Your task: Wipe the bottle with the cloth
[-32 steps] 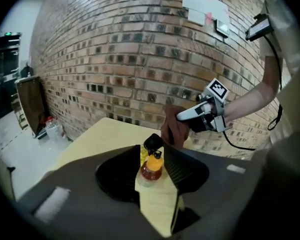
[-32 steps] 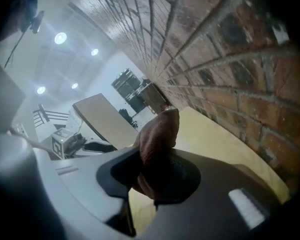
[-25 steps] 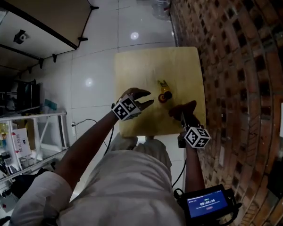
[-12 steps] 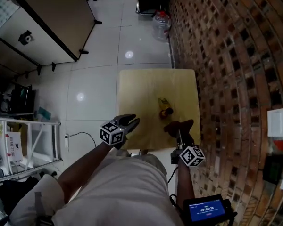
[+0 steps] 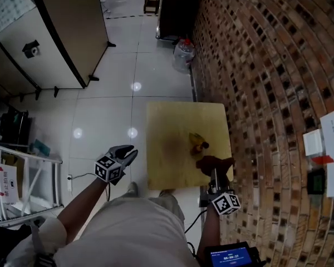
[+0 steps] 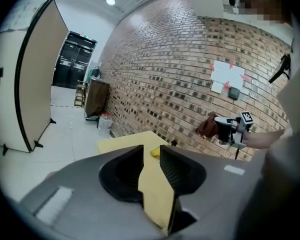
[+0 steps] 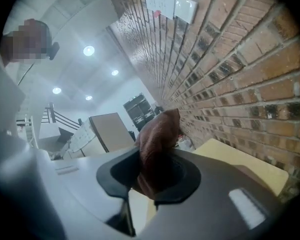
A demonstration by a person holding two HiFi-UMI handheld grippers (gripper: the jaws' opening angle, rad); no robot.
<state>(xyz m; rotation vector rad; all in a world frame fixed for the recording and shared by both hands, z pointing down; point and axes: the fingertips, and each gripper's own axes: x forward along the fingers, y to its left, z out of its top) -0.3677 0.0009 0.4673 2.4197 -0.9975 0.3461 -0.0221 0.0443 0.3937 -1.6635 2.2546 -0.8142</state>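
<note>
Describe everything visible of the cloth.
The cloth is reddish-brown, soft and crumpled, bunched into a wad. It is clamped between the jaws of the right gripper and sticks out past their tips. In the head view it is over the near right corner of the wooden table, short of the yellow bottle and not touching it.

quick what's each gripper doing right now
left gripper: fingers closing, nothing between them
right gripper: closed on the brown cloth
</note>
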